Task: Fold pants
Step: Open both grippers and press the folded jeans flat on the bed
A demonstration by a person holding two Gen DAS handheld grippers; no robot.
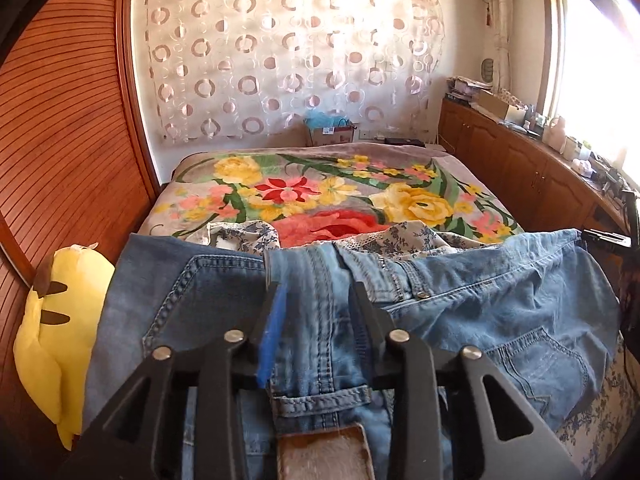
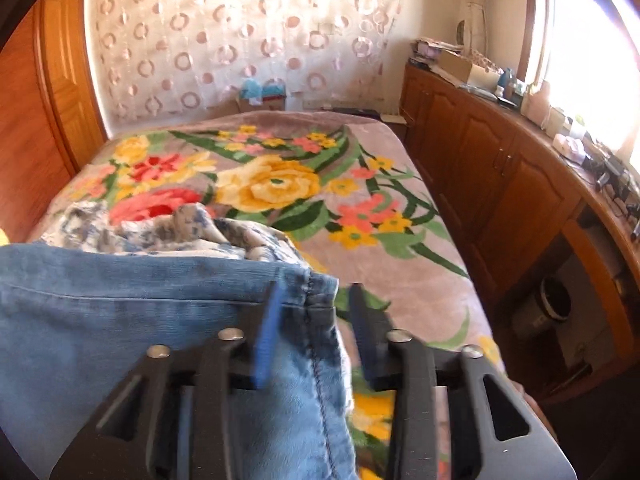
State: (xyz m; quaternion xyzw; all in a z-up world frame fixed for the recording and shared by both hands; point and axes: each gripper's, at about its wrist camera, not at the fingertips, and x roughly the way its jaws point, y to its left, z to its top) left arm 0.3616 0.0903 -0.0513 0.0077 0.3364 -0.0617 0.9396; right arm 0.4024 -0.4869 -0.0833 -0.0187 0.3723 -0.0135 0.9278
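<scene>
Jaws parted, jeans [image 1: 500, 280] between; left gripper [image 1: 316, 292], right gripper [image 2: 314, 292].

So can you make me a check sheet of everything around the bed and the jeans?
Surface: bed with flowered blanket, mostly bare at the far end.
Job's things: blue jeans spread across the near end, not yet folded.
Clutter: blue-flowered cloth bunched behind the jeans; yellow plush toy at the bed's left side.
Grippers: left gripper jaws apart, denim between them; right gripper jaws apart, over the jeans' corner.
Cables: nothing seen clearly.
Surroundings: circle-patterned curtain, wooden cabinets with small items on top, bright window.
</scene>
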